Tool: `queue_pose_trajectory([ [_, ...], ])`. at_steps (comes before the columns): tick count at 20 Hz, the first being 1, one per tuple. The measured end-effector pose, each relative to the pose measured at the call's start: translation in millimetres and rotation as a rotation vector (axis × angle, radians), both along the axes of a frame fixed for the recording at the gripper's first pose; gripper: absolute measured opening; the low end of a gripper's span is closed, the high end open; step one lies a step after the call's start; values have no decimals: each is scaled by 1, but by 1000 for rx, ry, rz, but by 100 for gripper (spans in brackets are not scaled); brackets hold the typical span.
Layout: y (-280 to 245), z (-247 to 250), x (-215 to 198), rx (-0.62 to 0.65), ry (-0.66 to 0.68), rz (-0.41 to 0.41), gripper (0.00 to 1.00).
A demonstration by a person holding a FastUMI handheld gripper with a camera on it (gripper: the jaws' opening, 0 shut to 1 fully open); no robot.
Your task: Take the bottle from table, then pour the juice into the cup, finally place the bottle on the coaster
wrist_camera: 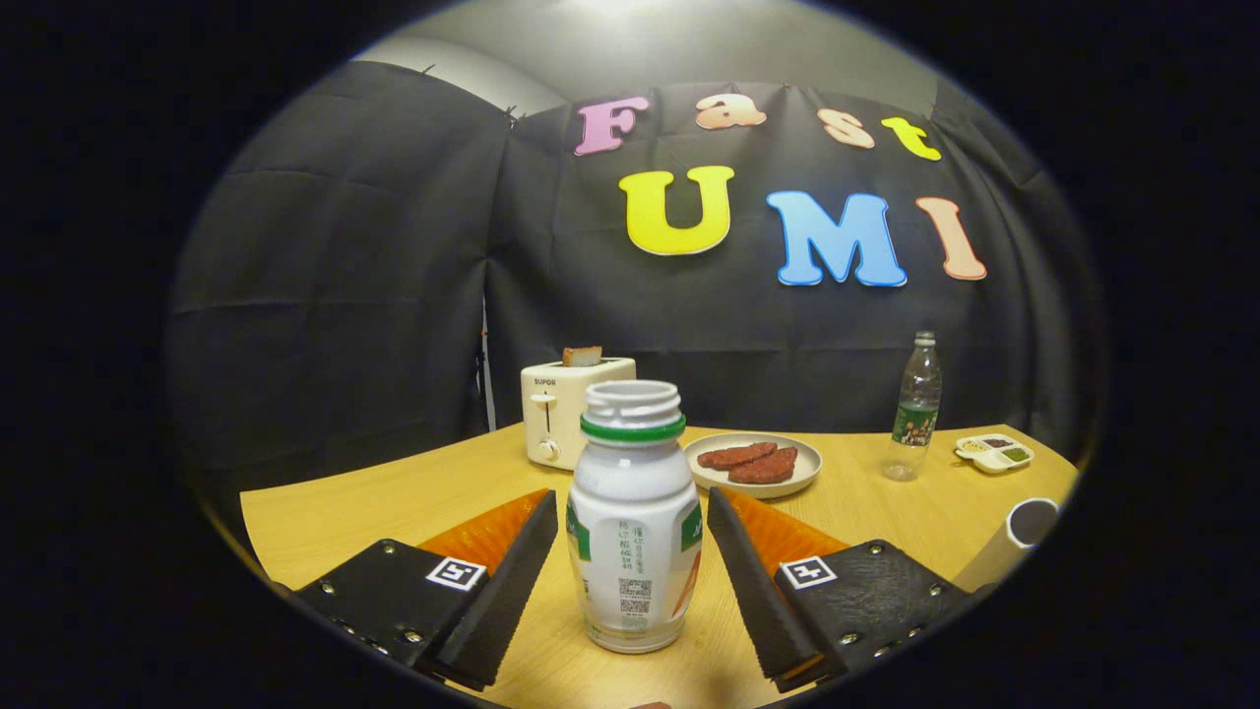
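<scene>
While spread wide, hand-held gripper [632, 581] flanks upright bottle [633, 522], untouched

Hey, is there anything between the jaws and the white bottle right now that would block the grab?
Nothing visible blocks it. The white bottle stands upright on the table, uncapped, between the open jaws of the gripper, with a small gap on each side. The toaster and plate sit beyond it.

Uncapped white bottle [633, 522] (upright) on table [394, 492]
</scene>
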State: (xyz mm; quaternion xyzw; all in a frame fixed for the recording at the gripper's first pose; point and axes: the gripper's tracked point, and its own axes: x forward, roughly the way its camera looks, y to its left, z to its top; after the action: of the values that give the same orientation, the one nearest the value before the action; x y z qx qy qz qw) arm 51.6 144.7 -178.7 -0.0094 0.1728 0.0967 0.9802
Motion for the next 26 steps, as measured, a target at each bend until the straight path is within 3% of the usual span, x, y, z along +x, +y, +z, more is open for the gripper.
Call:
queue_pose_trajectory([
  [2, 1, -12, 2, 2, 22, -10, 92],
  [3, -2, -6, -1, 13, 7, -19, 79],
  [8, -6, -5, -2, 56, -3, -33, 74],
  [21, -63, 80, -8, 839, -186, -204, 73],
  [26, -97, 83, -14, 1050, -199, -290, 73],
])
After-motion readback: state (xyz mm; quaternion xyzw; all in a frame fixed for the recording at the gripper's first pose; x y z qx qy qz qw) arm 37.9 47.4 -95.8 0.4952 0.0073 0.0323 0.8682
